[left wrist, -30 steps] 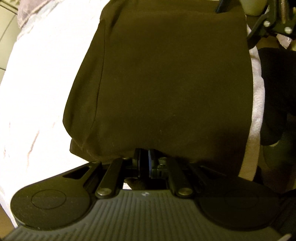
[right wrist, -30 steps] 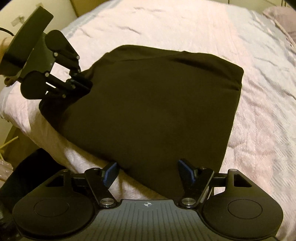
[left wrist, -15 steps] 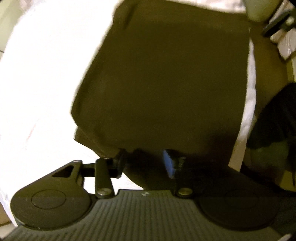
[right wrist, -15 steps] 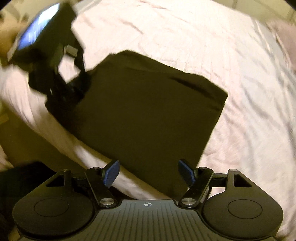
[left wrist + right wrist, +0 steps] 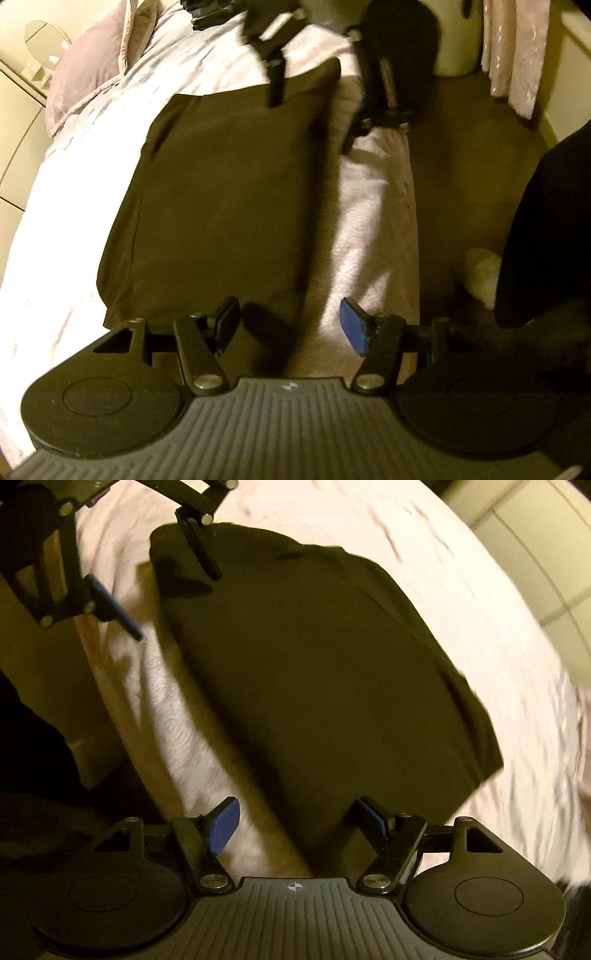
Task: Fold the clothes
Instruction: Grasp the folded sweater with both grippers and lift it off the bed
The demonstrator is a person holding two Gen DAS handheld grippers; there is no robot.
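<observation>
A dark folded garment (image 5: pixel 225 206) lies flat on the pale pink bedspread (image 5: pixel 74 206), near the bed's edge. It also shows in the right wrist view (image 5: pixel 314 679). My left gripper (image 5: pixel 290 325) is open and empty, over the garment's near corner. My right gripper (image 5: pixel 299 821) is open and empty, over the opposite near edge. Each gripper appears in the other's view: the right one (image 5: pixel 314 118) at the garment's far corner, the left one (image 5: pixel 173 602) at the far corner, both open and astride the garment's edge.
A mauve pillow (image 5: pixel 88 70) lies at the head of the bed. A dark pile (image 5: pixel 210 11) sits on the bed beyond the garment. The brown floor (image 5: pixel 476 166) runs beside the bed, with a pale curtain (image 5: pixel 513 51) and a white bin (image 5: pixel 458 40).
My left gripper was shut on the garment's corner, then let go and opened. Both grippers pulled back and up, and the garment now lies flat and free.
</observation>
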